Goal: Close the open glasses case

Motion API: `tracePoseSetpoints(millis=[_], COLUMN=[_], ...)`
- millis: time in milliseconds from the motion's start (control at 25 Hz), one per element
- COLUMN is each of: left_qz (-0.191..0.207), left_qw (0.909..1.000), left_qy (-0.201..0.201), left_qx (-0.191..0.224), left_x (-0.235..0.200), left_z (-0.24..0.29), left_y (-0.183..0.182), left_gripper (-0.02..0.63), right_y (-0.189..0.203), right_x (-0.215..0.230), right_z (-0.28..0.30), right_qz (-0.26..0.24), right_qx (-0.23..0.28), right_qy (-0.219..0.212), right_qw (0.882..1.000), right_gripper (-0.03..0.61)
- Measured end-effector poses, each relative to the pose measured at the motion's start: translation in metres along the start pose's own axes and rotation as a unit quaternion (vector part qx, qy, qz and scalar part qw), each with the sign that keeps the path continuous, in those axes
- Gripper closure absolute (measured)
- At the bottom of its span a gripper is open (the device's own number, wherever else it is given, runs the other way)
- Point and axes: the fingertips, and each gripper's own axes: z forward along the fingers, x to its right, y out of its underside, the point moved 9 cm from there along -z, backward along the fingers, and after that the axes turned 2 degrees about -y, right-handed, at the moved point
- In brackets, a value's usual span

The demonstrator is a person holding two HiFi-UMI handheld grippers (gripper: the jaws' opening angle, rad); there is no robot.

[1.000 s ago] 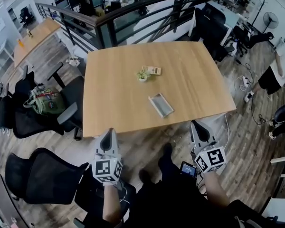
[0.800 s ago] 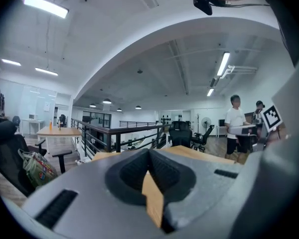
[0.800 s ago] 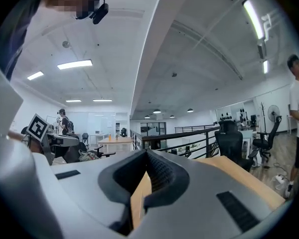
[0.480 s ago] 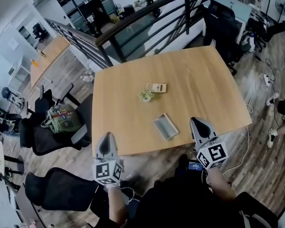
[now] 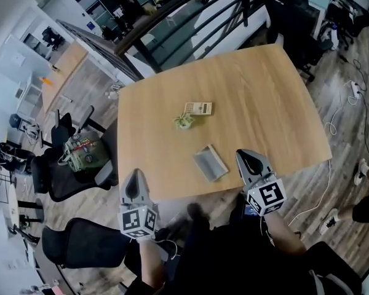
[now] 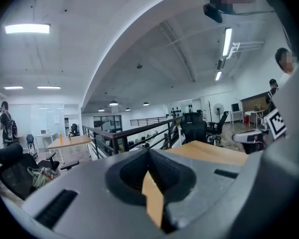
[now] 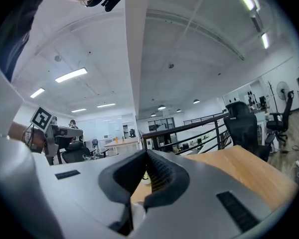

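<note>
Right gripper (image 5: 246,158) nearer table (image 5: 264,103), glasses case (image 5: 210,163) open

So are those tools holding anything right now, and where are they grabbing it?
Nothing is held. The left tool and the right tool are both shut and empty. The glasses case lies untouched on the table.

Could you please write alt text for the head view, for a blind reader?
A person holds the left gripper and right gripper over the near edge of a wooden table, where an open glasses case lies between them.
</note>
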Motion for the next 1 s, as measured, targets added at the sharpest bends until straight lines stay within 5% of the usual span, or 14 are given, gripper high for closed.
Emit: tracePoseSetpoints(millis=[560, 760, 840, 1000], left_qz=[-0.019, -0.030, -0.037, -0.049], left_qw=[0.9965, 0.9952, 0.9953, 0.9954], left_qy=[0.082, 0.093, 0.089, 0.081], left_qx=[0.006, 0.003, -0.001, -0.013], left_x=[-0.035, -0.068, -0.080, -0.096], left_z=[0.047, 0.059, 0.061, 0.065], left_y=[0.019, 0.025, 0.029, 0.039], left_gripper=[0.612, 0.612, 0.612, 0.612], right_y=[-0.006, 0.035, 0.051, 0.091], right_x=[-0.038, -0.058, -0.066, -0.079], right_z=[0.053, 0.083, 0.093, 0.110], right_qz=[-0.046, -0.033, -0.033, -0.050], right_qx=[-0.027, -0.106, -0.138, -0.214], right_qy=[0.022, 0.013, 0.001, -0.005], right_qw=[0.998, 0.994, 0.990, 0.976], right_gripper=[0.565, 0.559, 0.458, 0.454])
